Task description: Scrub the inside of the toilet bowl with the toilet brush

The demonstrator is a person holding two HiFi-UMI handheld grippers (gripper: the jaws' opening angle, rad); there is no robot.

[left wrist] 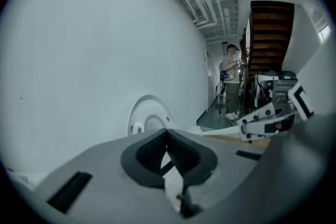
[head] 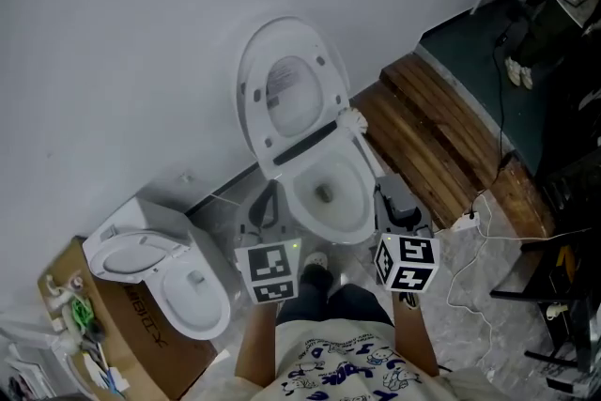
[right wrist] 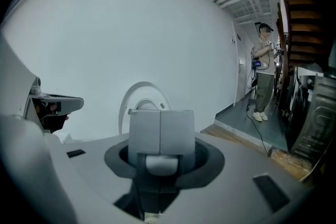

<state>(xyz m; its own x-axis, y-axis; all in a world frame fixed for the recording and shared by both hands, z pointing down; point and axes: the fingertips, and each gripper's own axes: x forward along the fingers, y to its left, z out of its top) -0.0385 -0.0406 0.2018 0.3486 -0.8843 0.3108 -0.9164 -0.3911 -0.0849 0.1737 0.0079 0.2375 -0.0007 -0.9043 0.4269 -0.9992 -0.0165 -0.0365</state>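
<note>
Not much legible here tbh. Dark print is seen on the side of the cardboard box (head: 141, 335) at approx 8 o'clock in the head view, but it's upside down and too blurry to be read. A sticker (head: 282, 87) w/ fine lines of print is stuck inside the raised toilet lid (head: 250, 70) at 12 o'clock; no words can be made out. Only black-and-white square markers, no letters or nos., are carried on the cubes of the left gripper (head: 267, 205) and right gripper (head: 387, 191). Blue doodle-type print is spread over the shirt (head: 349, 373) at 6 o'clock, not readable either. Nothing legible is found in either gripper view.
</note>
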